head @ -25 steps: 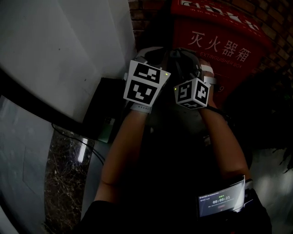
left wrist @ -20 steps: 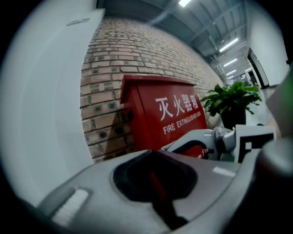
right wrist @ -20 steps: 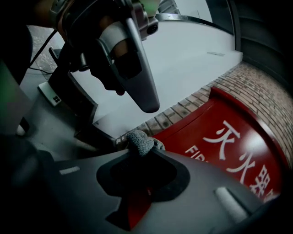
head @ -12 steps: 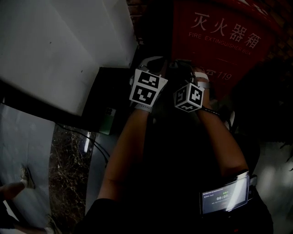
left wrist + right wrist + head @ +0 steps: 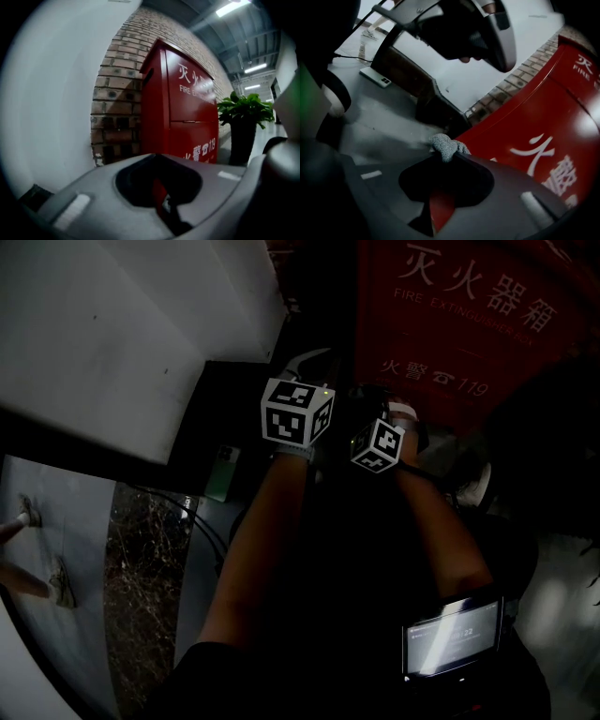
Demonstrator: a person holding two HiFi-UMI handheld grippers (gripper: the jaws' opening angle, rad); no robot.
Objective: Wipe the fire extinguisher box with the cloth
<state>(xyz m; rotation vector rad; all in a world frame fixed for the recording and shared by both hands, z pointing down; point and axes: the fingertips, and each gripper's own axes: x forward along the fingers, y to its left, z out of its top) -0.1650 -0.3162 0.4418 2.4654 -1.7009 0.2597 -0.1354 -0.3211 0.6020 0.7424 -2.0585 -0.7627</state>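
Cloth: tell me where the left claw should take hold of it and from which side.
Probably the grey tuft of the cloth bunched beyond the right claw tips, the only part showing. Come from the floor side, since the red fire extinguisher box lies close on the other.

Floor [image 5: 389, 124] carries fire extinguisher box [image 5: 543, 126] and a phone [image 5: 375, 78].

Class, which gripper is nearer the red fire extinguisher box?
Right. The right gripper, holding the cloth, is close to the fire extinguisher box front; the left gripper sits farther left.
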